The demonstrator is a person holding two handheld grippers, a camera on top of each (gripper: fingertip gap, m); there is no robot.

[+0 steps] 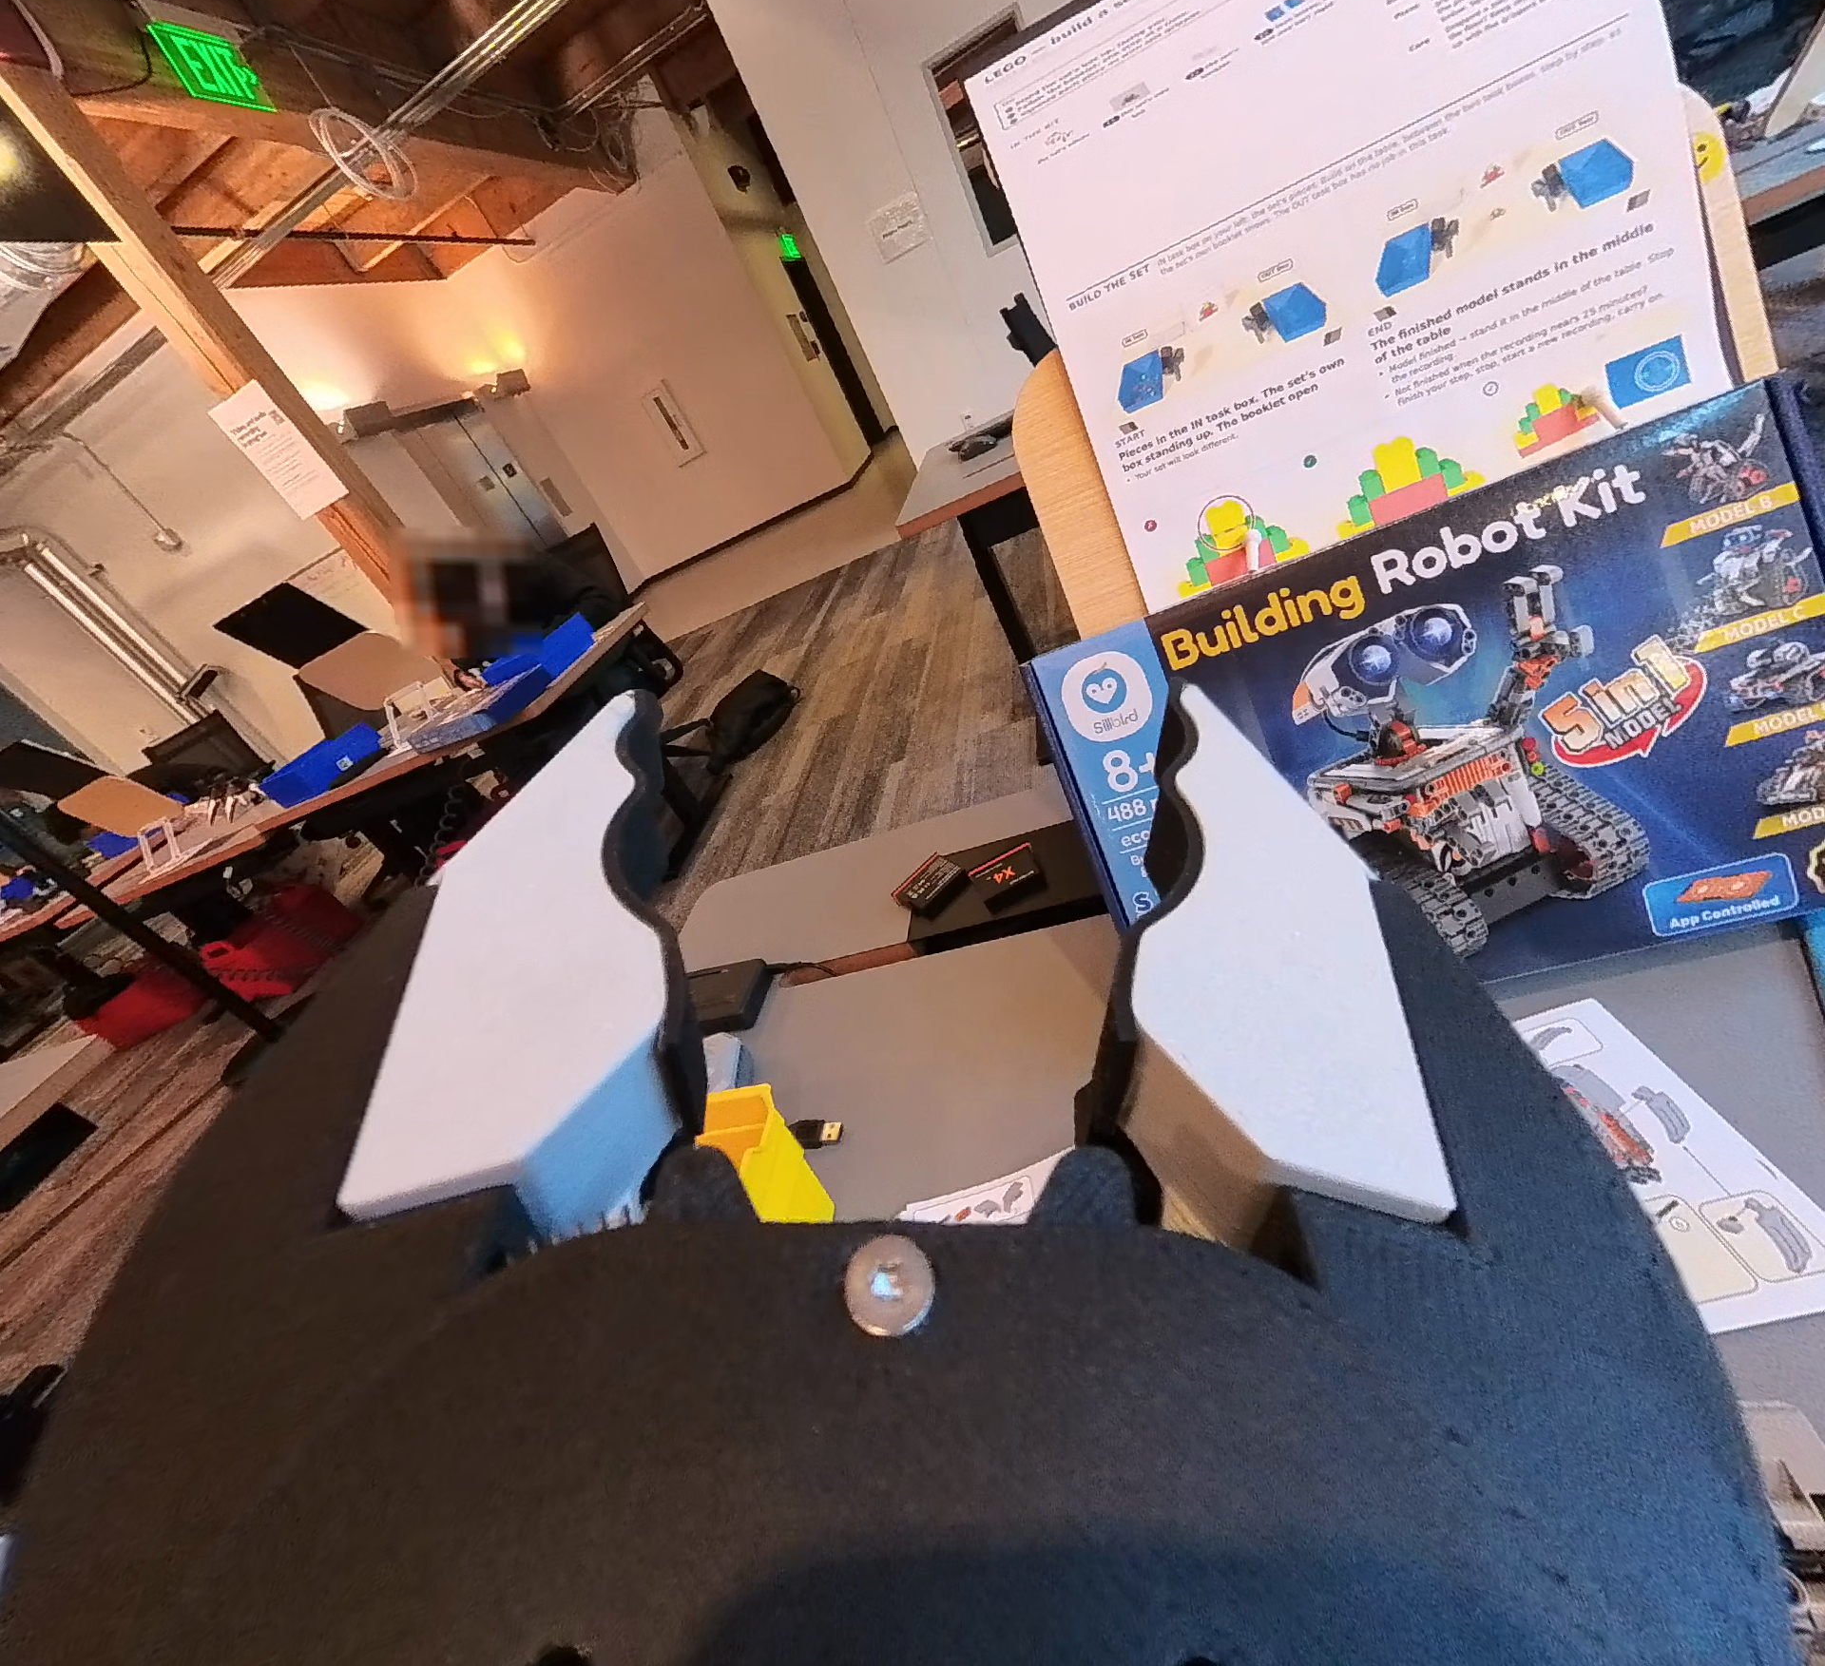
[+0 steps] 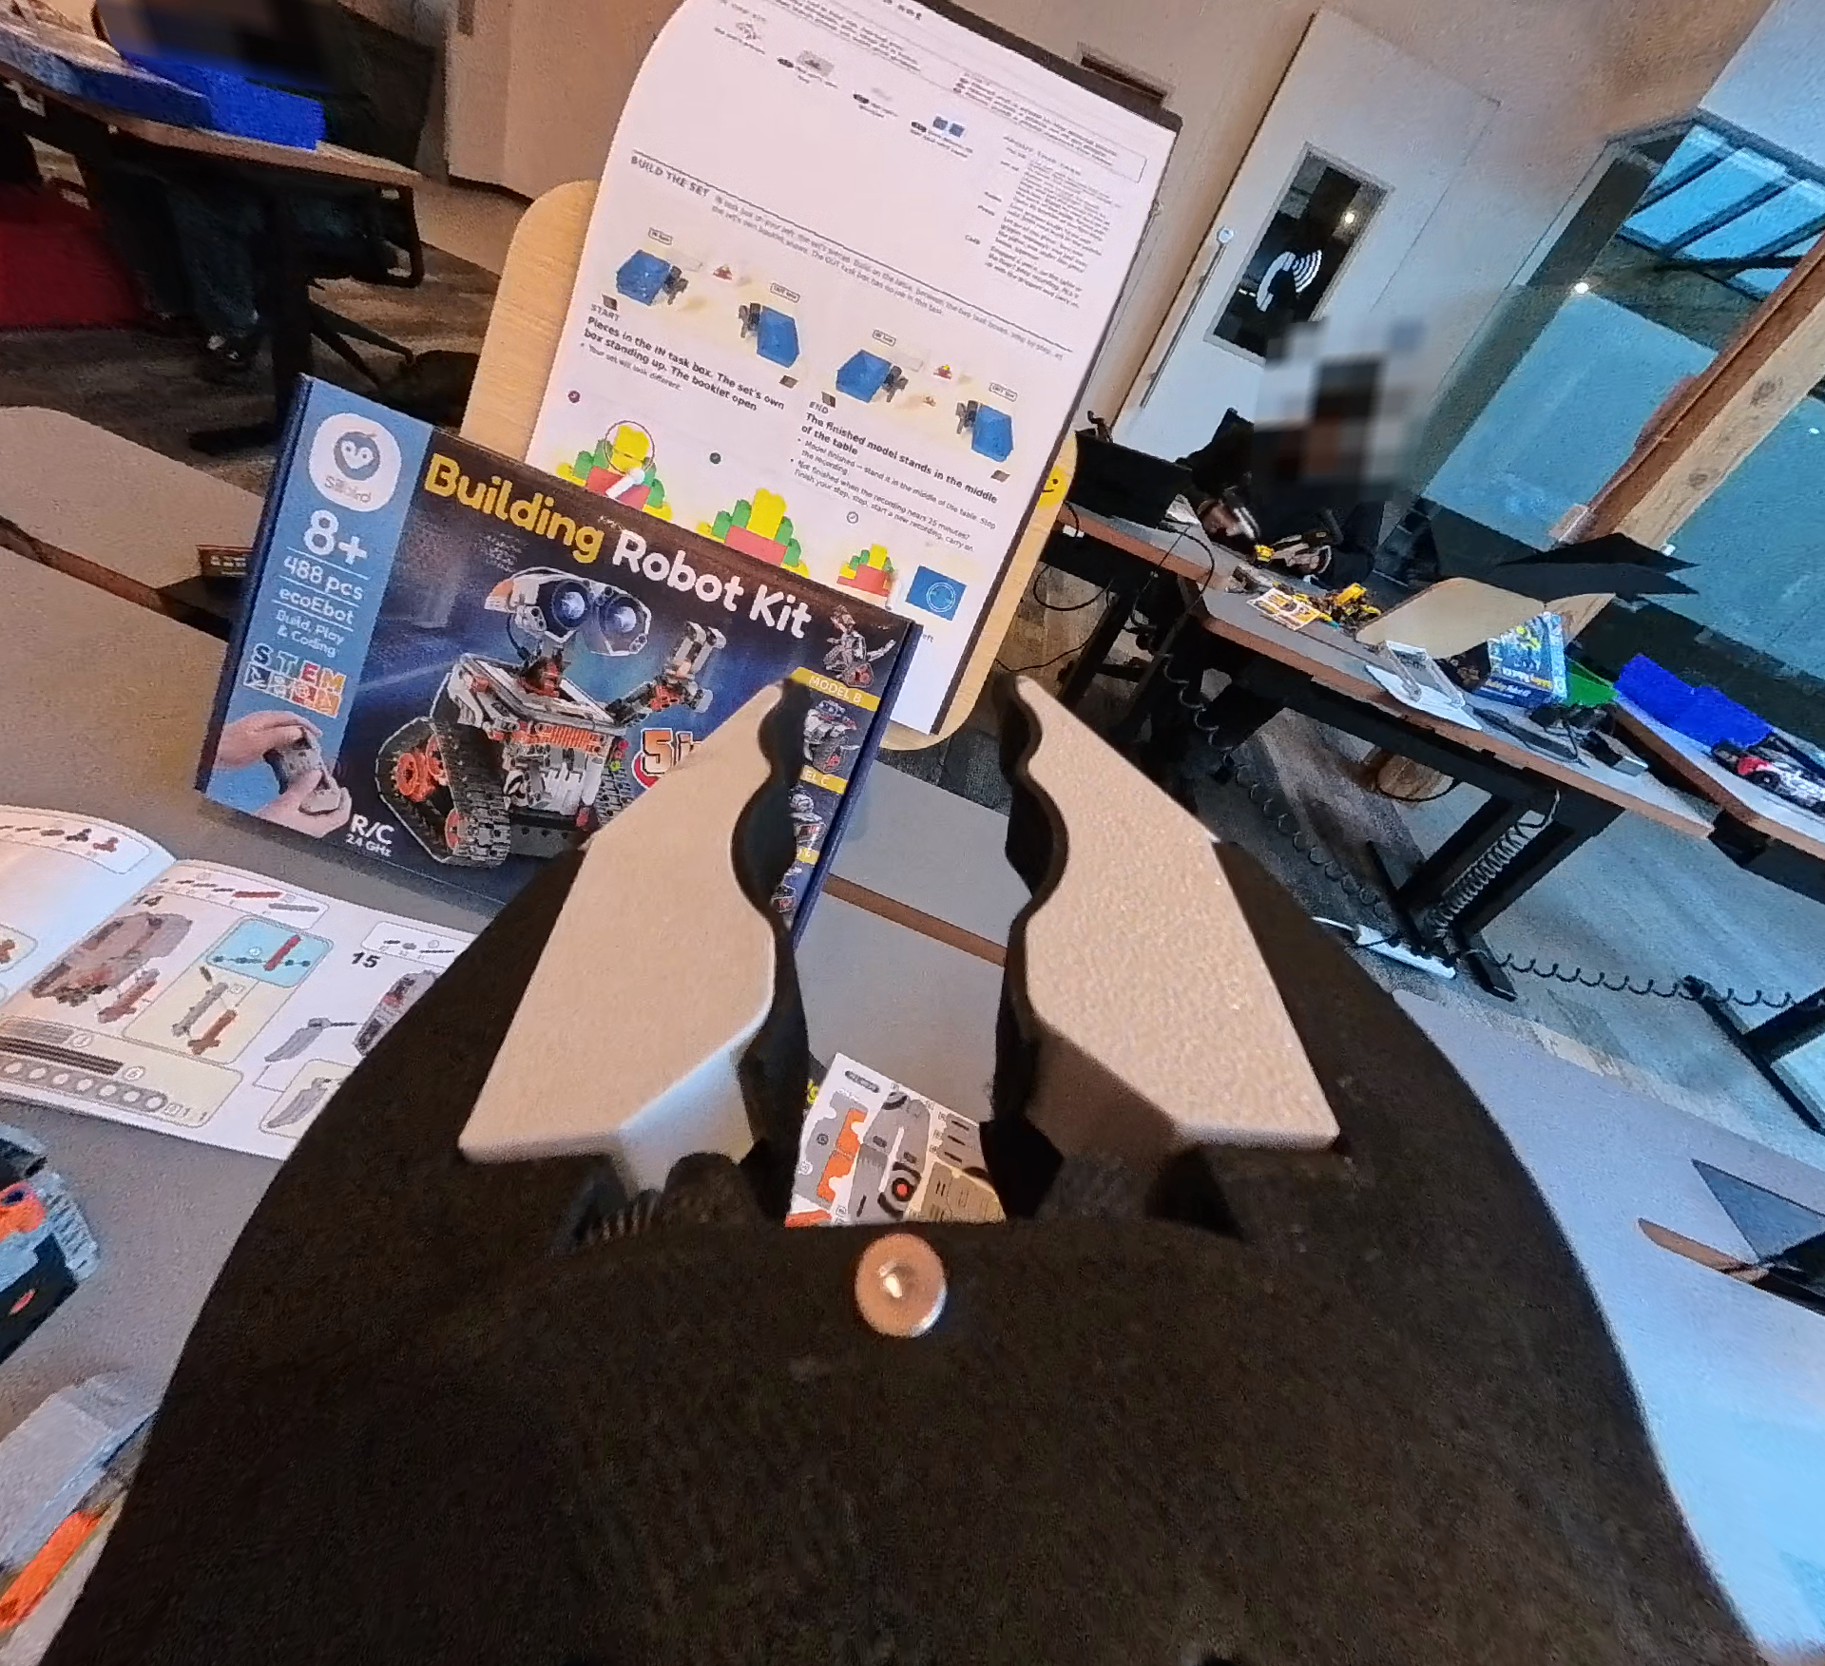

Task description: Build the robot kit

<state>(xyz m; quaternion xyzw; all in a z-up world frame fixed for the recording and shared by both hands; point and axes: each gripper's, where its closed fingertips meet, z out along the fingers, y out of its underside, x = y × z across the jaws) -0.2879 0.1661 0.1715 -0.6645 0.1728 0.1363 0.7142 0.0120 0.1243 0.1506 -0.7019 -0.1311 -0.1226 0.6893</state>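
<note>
My left gripper (image 1: 904, 730) is open and empty, held above the grey table (image 1: 938, 1056), just left of a blue robot kit box (image 1: 1481, 730) that stands upright. A yellow bin (image 1: 765, 1155) lies below it between the fingers. My right gripper (image 2: 894, 710) is open and empty, raised in front of the same box (image 2: 553, 671). A sticker sheet (image 2: 889, 1155) lies on the table under it. An open instruction booklet (image 2: 198, 977) lies flat to the left; it also shows in the left wrist view (image 1: 1679, 1164).
A white instruction sheet (image 1: 1363, 216) stands on a wooden board behind the box, also in the right wrist view (image 2: 849, 286). A black adapter (image 1: 726, 997) and USB plug (image 1: 815, 1133) lie on the table. Orange and grey parts (image 2: 39, 1243) sit at left. Other tables with blue bins and seated persons stand beyond.
</note>
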